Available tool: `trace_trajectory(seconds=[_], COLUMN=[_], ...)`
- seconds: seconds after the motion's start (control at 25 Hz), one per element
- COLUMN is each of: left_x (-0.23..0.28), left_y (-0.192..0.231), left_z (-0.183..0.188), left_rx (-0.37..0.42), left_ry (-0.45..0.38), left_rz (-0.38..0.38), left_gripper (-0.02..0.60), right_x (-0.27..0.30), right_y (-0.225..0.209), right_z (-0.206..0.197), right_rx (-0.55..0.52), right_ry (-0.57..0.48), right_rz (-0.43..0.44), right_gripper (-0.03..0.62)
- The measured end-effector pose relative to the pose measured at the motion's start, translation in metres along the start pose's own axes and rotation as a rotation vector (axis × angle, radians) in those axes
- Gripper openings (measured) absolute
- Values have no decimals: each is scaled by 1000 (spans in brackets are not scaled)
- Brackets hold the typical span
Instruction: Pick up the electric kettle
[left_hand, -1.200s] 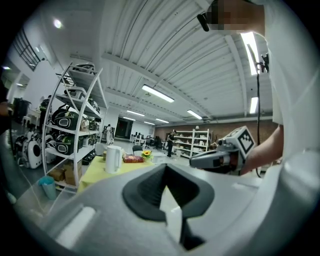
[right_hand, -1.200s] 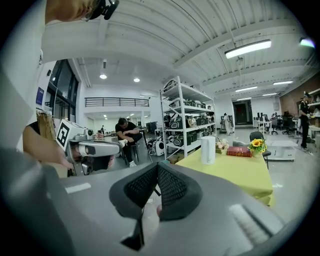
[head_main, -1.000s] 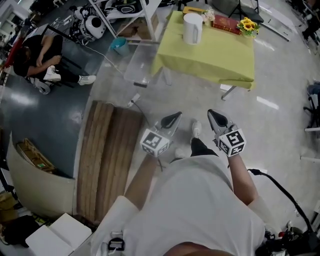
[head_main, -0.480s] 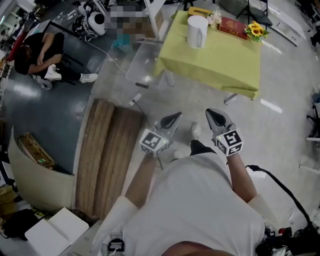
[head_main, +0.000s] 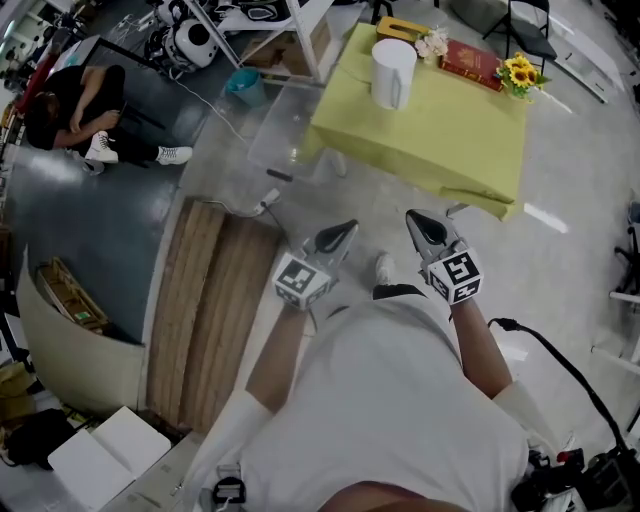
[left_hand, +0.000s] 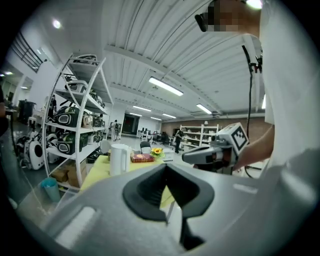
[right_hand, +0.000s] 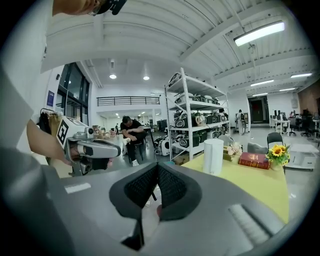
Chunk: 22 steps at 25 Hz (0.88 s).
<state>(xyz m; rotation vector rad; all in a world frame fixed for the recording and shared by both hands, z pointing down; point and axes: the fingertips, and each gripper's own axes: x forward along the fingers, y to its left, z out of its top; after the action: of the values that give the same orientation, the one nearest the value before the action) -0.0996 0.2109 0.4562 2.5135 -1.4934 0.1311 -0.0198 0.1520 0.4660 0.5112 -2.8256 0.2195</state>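
Note:
The white electric kettle (head_main: 392, 72) stands near the far left corner of a table with a yellow-green cloth (head_main: 440, 130). The table is some way ahead of me across the floor. My left gripper (head_main: 337, 237) and right gripper (head_main: 425, 228) are held side by side in front of my body, both shut with nothing in them, well short of the table. In the left gripper view the kettle (left_hand: 119, 159) stands beyond the shut jaws, to the left. In the right gripper view the kettle (right_hand: 213, 156) stands ahead to the right of my right gripper (right_hand: 157, 172).
A red book (head_main: 472, 62), sunflowers (head_main: 518, 70) and small flowers share the table. A clear plastic box (head_main: 285, 130) and a blue bucket (head_main: 243, 86) stand left of it. Wooden boards (head_main: 205, 300) lie on the floor at left. A seated person (head_main: 70, 110) and a white shelf rack (left_hand: 75, 125) are farther left.
I have stepped toward the table: it and the kettle sit slightly nearer and larger in the head view. Both grippers travelled forward together and stayed shut.

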Motion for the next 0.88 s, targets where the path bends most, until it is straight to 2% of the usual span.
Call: trace_trajectory(seconds=[0.4,0.68,0.88], left_x=[67,97,101], left_y=[32,44,50], left_z=[8,6,13], left_rx=[-25,-20,-24], left_ry=[-27,-8,-6], left_rz=[51,57,60], left_gripper=[2,2,2], right_x=[23,34,37], right_y=[-72,-99,-103], right_z=[1,-4,-2], right_rx=[-2,7,13], right_ry=[26,45,50], right_rz=[50,74,80], right_gripper=[3,3,3])
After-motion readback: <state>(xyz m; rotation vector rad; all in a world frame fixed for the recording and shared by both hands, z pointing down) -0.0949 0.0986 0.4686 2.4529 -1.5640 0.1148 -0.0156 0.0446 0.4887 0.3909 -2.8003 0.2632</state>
